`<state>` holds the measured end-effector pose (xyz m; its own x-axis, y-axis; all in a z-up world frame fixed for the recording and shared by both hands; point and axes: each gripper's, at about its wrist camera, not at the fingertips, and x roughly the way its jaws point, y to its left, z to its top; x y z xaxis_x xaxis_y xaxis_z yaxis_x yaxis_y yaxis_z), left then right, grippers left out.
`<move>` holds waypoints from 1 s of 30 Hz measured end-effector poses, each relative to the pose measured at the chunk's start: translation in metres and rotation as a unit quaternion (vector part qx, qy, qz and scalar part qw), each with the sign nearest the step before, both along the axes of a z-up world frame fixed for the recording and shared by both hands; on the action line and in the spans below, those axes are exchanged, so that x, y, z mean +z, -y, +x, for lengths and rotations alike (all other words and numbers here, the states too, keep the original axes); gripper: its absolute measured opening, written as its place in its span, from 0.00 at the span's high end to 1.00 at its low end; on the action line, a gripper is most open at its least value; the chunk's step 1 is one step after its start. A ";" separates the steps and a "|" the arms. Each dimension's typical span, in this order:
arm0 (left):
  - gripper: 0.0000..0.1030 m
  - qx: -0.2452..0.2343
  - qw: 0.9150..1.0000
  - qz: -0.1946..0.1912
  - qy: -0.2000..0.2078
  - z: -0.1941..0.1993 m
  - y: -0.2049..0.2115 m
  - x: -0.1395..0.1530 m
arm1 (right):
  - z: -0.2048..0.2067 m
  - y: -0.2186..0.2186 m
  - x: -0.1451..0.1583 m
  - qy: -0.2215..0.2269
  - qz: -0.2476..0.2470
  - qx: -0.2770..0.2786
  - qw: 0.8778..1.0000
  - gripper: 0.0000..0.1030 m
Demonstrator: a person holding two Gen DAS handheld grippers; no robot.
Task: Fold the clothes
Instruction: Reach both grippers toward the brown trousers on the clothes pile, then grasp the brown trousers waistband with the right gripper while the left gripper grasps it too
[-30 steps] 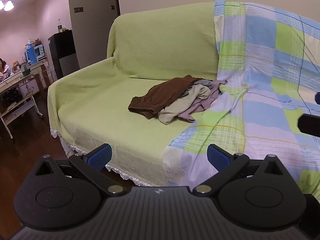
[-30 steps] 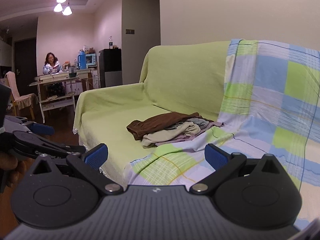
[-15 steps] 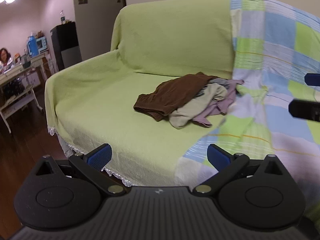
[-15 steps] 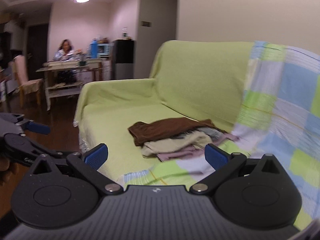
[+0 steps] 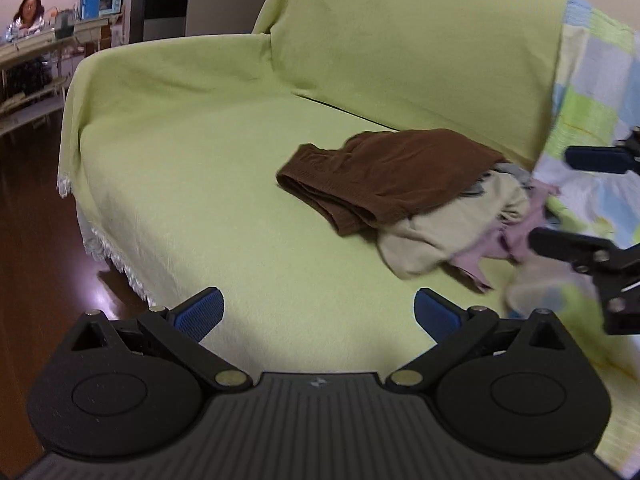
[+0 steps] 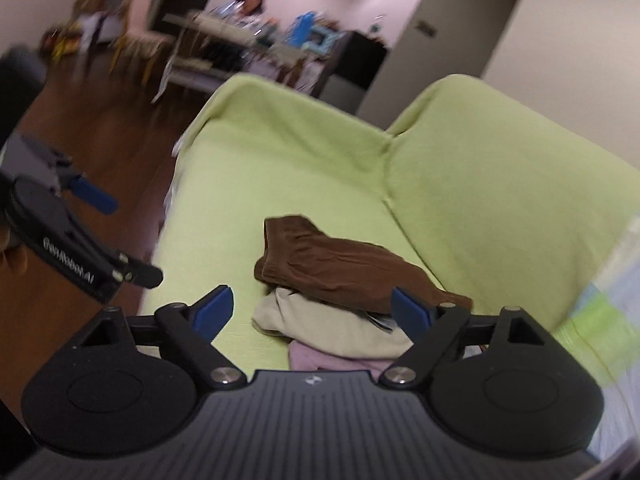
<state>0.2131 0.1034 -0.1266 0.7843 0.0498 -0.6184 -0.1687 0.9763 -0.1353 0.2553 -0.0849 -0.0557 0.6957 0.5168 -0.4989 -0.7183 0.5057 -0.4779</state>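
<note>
A small heap of clothes lies on the sofa seat, toward its back edge and near the checked blanket. The brown garment [image 5: 394,174] sits on top, bunched and half folded on itself; under it a beige garment [image 5: 452,226] spreads toward the seat's front edge, and a pink garment [image 5: 516,236] pokes out at the blanket side. A scrap of grey shows between them, too small to identify.

The right gripper [image 6: 312,310] hovers just above the heap, its jaws wide apart and holding nothing, the beige and pink pieces directly below its blue pads [image 6: 214,310]. The left gripper [image 5: 318,312] hangs over bare seat near the front edge, jaws likewise apart and empty, well short of the clothes. Nothing is folded yet; the likely step is picking one piece out of the heap.

The risk lies in the layering. A deep bite from the right gripper would probably catch two or three garments at once and drag the whole heap. The green sofa cover [image 5: 200,184] is loose cloth too, so a low grab may pinch it along with the garment. The checked blanket [image 5: 588,112] touches the pink piece and could snag. Motion blur in the right view suggests speed, which would worsen aim.
</note>
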 end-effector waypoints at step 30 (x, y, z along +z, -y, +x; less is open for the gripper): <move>0.01 -0.061 0.995 0.035 0.074 0.023 0.037 0.007 | 0.017 -0.030 0.056 0.110 -0.070 0.044 0.990 0.84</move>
<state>0.2362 0.0664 -0.1198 0.8694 -0.0128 -0.4939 -0.0312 0.9962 -0.0808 0.2722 -0.0546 0.0002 0.7504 0.5175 -0.4112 -0.6278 0.3633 -0.6884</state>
